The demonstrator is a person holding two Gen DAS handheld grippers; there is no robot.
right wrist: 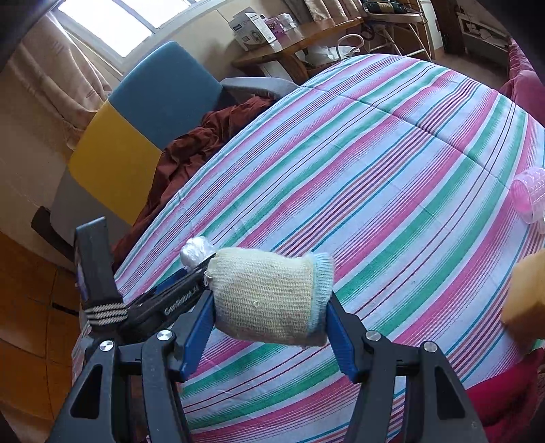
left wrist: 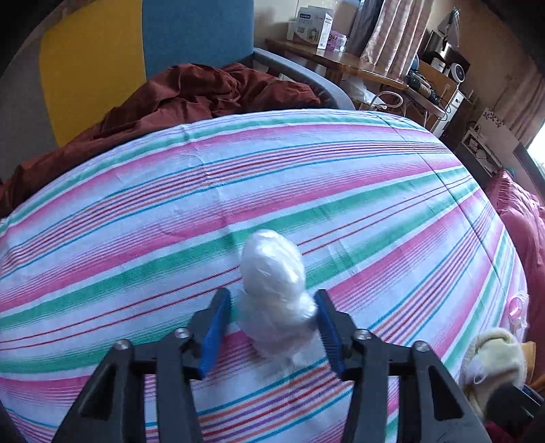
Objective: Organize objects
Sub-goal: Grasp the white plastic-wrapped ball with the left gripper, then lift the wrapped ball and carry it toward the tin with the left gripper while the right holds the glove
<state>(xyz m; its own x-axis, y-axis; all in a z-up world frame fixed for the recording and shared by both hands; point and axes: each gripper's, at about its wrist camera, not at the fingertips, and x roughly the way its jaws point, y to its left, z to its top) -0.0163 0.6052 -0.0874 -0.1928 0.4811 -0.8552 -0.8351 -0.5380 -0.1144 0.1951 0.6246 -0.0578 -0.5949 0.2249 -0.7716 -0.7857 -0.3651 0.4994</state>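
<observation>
My left gripper (left wrist: pixel 274 301) is shut on a white plastic-wrapped bundle (left wrist: pixel 272 272), held above the striped bedspread (left wrist: pixel 170 204). My right gripper (right wrist: pixel 270 300) is shut on a cream knitted roll with a pale blue cuff (right wrist: pixel 269 296), held above the striped bedspread (right wrist: pixel 374 170). The left gripper and its white bundle (right wrist: pixel 196 250) show at the left of the right wrist view. The cream roll (left wrist: pixel 494 357) shows at the lower right of the left wrist view.
A pink hair roller (right wrist: pixel 529 194) lies at the right edge of the bed. A rust-brown blanket (left wrist: pixel 187 98) is bunched on a blue and yellow chair (left wrist: pixel 190 30) beyond the bed. A wooden desk (left wrist: pixel 357 64) with boxes stands behind. A pink cushion (left wrist: pixel 524 221) lies at right.
</observation>
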